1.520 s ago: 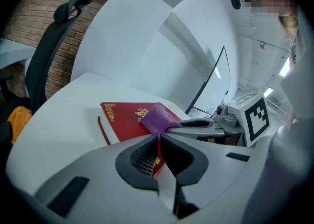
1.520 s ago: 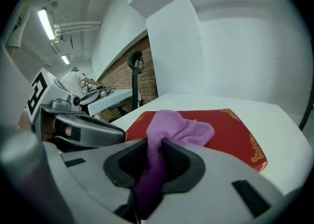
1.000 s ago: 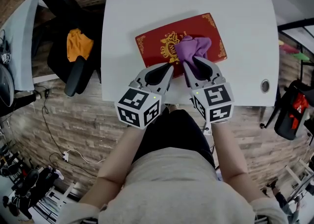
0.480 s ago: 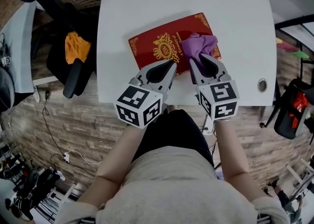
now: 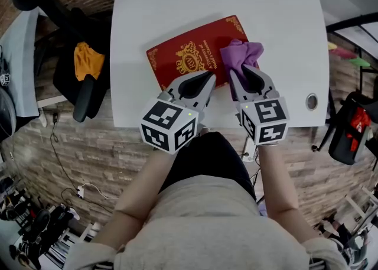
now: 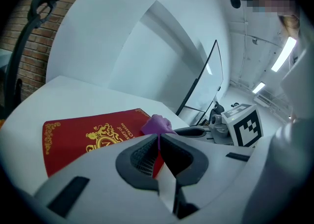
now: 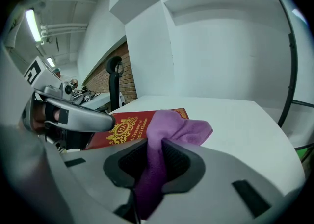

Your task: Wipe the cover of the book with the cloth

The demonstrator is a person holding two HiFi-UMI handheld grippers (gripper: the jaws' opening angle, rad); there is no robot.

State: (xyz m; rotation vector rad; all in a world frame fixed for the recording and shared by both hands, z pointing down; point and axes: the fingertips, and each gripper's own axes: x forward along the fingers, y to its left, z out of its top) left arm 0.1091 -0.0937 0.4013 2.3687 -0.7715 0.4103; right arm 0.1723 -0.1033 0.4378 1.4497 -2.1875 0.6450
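A red book (image 5: 183, 56) with a gold crest lies on the white table (image 5: 177, 3), close to the front edge. My right gripper (image 5: 237, 72) is shut on a purple cloth (image 5: 242, 55), which bunches on the book's right end. In the right gripper view the cloth (image 7: 182, 128) runs up between the jaws of my right gripper (image 7: 154, 145) and spills over the book (image 7: 128, 124). My left gripper (image 5: 208, 76) is shut, its tips at the book's near edge, just left of the cloth. The left gripper view shows my left gripper (image 6: 158, 137) closed over the red cover (image 6: 88, 135).
A black office chair (image 5: 77, 80) with an orange cloth on it stands left of the table. A round cable hole (image 5: 311, 101) sits in the table's right front corner. A black and red bag (image 5: 354, 127) stands on the floor to the right.
My right gripper has dragged the purple cloth rightwards along the cover, from beside the crest to the book's right end. My left gripper stays at the near edge.
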